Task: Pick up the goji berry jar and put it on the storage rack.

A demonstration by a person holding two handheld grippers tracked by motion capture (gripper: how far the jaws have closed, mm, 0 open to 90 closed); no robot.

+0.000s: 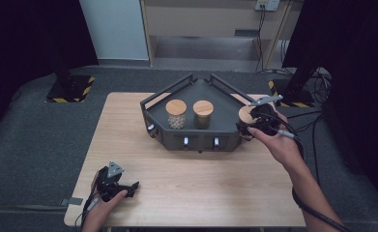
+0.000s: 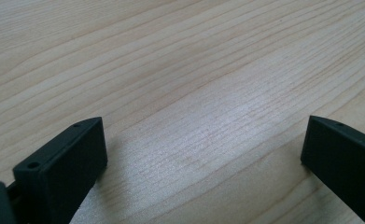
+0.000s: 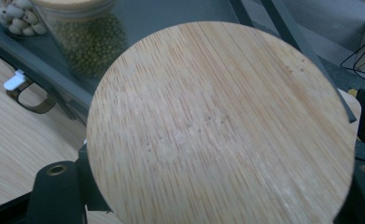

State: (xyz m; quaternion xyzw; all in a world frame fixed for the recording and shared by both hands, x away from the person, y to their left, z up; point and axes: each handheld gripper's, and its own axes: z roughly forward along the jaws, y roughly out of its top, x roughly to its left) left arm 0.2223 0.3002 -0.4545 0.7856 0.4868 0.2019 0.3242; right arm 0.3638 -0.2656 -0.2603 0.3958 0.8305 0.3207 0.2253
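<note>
The round jar with the bamboo lid (image 3: 220, 126) sits clamped between the right gripper's (image 1: 254, 123) jaws, just beside the right end of the dark angular metal rack (image 1: 177, 94). We judge it should stay upright and clear the rack's rail before settling beside the green-bean jar (image 1: 202, 115). The lid hides the jar's body and contents from us, while the left gripper (image 1: 121, 187) rests wide open on the pale wooden table (image 1: 201, 188).

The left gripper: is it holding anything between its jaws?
No. The left gripper has its jaws wide apart with just bare wooden table between them.
</note>
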